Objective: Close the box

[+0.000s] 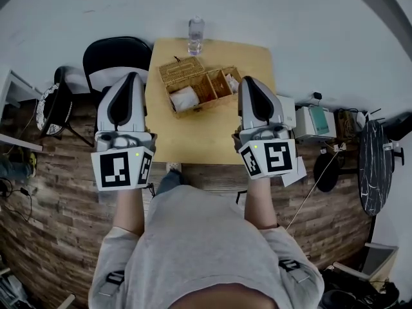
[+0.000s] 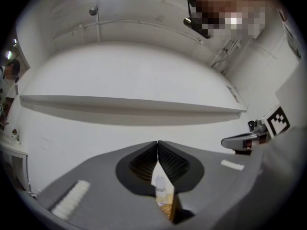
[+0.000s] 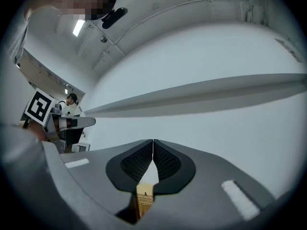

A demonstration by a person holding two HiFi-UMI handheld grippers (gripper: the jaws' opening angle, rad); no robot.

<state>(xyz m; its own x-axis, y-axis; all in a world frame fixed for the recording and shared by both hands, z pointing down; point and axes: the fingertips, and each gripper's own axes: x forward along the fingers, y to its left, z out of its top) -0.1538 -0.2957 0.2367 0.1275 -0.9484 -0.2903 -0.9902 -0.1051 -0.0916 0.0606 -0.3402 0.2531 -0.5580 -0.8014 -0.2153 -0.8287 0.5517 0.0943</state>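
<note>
Woven light-brown wicker box sits on the far half of the pale wooden table in the head view, its flat wicker lid thrown open and lying back toward the far left; the long axis runs from near left to far right in the picture, and the compartments lie open upward, a crumpled white item in the left one; a clear plastic bottle stands upright beyond it at the table's far edge; the left gripper is held over the table's left edge and the right gripper near the box's right end, neither touching it. Only the left gripper view shows its dark ribbed jaws pressed together at the tips with nothing between them; below the tips the bottle and a sliver of wicker appear, and the other gripper is off to the right. The right gripper view shows its jaws likewise closed and empty, with only a strip of wicker below.
</note>
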